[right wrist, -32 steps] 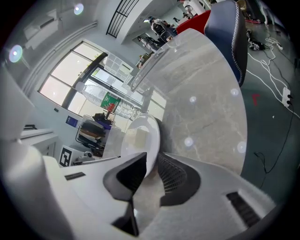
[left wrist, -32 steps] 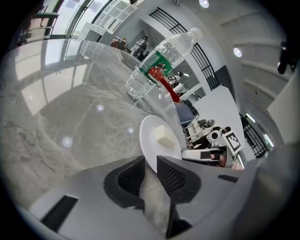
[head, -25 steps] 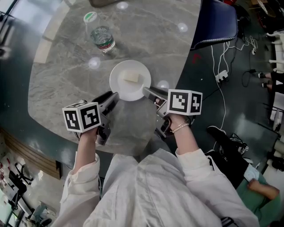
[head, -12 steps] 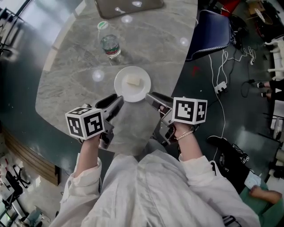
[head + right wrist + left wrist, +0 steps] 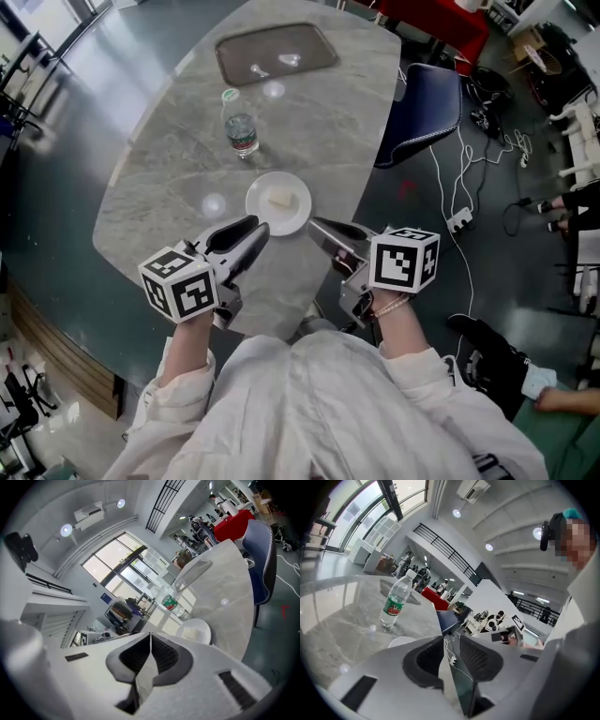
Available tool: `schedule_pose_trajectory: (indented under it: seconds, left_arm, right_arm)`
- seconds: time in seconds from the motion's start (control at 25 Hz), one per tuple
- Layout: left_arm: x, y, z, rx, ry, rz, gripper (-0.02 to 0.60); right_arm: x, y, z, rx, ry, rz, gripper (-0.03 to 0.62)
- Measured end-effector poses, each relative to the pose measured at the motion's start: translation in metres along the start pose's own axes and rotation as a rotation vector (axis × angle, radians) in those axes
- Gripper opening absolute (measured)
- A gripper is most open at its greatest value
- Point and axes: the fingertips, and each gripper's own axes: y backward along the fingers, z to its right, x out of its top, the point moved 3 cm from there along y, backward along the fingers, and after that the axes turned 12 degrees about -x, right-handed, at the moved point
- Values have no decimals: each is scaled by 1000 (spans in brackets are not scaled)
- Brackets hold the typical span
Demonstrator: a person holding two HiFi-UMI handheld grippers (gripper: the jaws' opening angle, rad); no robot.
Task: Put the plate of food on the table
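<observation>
A white plate [image 5: 277, 202] with a pale piece of food [image 5: 279, 199] rests on the grey marble table [image 5: 169, 187], near its front edge. My left gripper [image 5: 255, 230] hovers just short of the plate's near-left rim, jaws a narrow gap apart and empty. My right gripper [image 5: 315, 224] is a little off the plate's near-right rim; its jaws are closing, tips meeting, with nothing between them. In the right gripper view the plate [image 5: 194, 631] lies beyond the closed tips [image 5: 150, 634]. The left gripper view shows only a sliver of plate [image 5: 401, 641] behind the left jaw.
A water bottle [image 5: 241, 124] stands beyond the plate, and a dark tray [image 5: 274, 52] lies at the table's far end. A blue chair [image 5: 417, 103] stands at the table's right edge, with cables and a power strip [image 5: 459, 220] on the floor. The person's white sleeves fill the foreground.
The right gripper came off the plate's rim and both grippers drew back toward the person. The plate stays on the table. The head view has lifted, showing more of the table.
</observation>
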Motion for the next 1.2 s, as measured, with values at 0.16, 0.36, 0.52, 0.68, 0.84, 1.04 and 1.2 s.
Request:
schedule_pose_trajectory:
  seconds: [0.16, 0.36, 0.52, 0.68, 0.84, 1.04, 1.2]
  left_arm:
    - [7, 6, 19, -7, -26, 33, 89]
    - [5, 13, 39, -38, -22, 63, 51]
    - [6, 12, 51, -37, -41, 86, 35]
    - [0, 13, 62, -26, -45, 110, 26]
    - [-5, 14, 69, -47, -21, 138, 23]
    - [-6, 20, 71, -50, -20, 159, 23]
    - [-6, 22, 72, -37, -24, 158, 23]
  right_arm:
    - [2, 13, -21, 60, 24, 46, 3]
    - [8, 31, -44, 72, 101, 131, 3]
    - [16, 43, -48, 10, 131, 210, 3]
    - [19, 50, -51, 24, 69, 294, 3]
    - [10, 46, -58, 47, 76, 286, 3]
    - [-4, 43, -59, 60, 120, 252, 3]
    - [-9, 45, -62, 71, 135, 248, 3]
